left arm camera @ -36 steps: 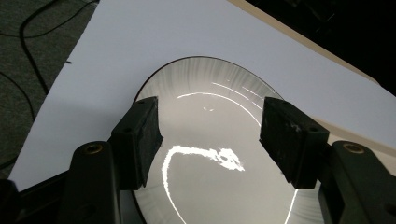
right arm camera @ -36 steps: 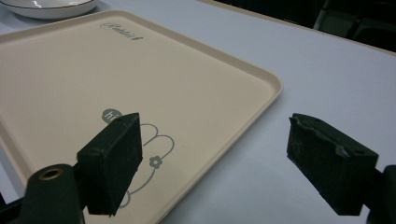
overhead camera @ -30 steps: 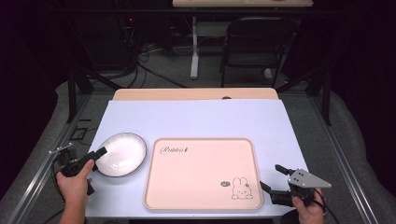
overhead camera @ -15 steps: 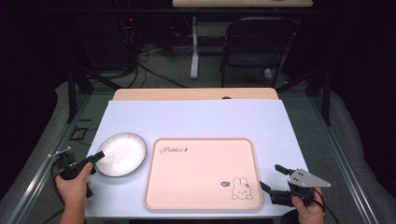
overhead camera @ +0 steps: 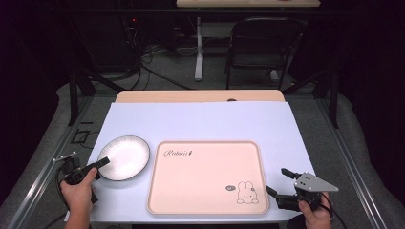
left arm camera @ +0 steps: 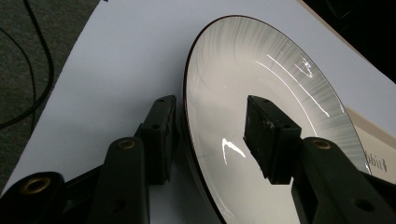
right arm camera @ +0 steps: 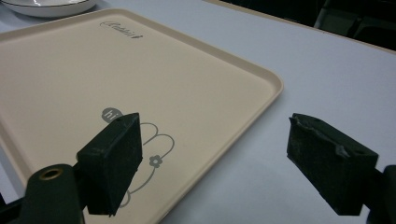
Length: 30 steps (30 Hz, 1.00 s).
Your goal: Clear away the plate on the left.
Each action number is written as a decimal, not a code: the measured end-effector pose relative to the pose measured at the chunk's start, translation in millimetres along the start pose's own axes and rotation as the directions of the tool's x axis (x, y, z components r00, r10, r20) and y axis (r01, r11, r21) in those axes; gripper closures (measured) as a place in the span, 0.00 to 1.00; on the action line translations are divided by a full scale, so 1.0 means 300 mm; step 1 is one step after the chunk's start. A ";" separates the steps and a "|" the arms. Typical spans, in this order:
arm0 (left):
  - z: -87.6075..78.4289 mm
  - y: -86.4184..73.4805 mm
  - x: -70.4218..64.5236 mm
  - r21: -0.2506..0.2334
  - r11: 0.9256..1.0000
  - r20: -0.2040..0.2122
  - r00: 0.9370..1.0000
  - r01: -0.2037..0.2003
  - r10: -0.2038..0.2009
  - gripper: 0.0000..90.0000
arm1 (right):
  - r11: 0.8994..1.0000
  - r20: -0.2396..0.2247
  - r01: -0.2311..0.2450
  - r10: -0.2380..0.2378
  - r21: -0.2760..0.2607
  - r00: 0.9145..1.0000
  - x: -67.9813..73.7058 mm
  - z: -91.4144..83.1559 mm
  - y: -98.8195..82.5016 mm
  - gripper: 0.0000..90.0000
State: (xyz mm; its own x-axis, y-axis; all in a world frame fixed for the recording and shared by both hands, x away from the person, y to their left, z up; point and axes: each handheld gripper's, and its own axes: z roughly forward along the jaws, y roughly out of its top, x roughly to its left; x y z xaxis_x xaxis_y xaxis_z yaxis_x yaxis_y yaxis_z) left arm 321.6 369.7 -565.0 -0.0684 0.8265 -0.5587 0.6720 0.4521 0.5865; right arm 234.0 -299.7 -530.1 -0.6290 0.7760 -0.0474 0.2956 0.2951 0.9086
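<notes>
The left hand-held gripper (left arm camera: 212,135) straddles the near rim of a white plate (left arm camera: 261,93), its jaws just closing but not yet pressing. The plate sits on the counter (overhead camera: 200,119), just left of a pink tray (overhead camera: 205,176). The right hand-held gripper (right arm camera: 229,163) hovers released beside the tray's corner.

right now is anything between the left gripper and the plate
Nothing visible stands between them. The left gripper already straddles the near rim of the white plate: one jaw sits outside the rim, the other over the inner surface. Its jaws have just been closing, with a gap remaining at the inner pad. The pink tray lies beside the plate.
</notes>
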 end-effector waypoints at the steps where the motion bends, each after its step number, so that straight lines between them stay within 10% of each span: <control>1: 0.003 -0.001 0.000 0.004 1.000 -0.002 1.000 0.005 -0.005 0.61 | 1.000 0.000 0.000 0.000 0.000 1.000 0.000 0.000 0.000 0.19; 30: 0.016 -0.012 0.003 -0.015 0.997 -0.050 0.995 0.081 -0.082 0.85 | 1.000 -0.003 0.006 -0.006 0.002 1.000 0.001 0.002 0.001 0.19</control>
State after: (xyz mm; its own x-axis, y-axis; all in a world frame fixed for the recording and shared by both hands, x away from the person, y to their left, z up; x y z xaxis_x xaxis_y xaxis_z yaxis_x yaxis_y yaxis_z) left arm 322.5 367.1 -570.4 -0.1601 0.8025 -0.5747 0.6528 0.5228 0.5482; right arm 234.2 -299.2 -530.1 -0.6327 0.7727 -0.0514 0.2934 0.3007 0.9075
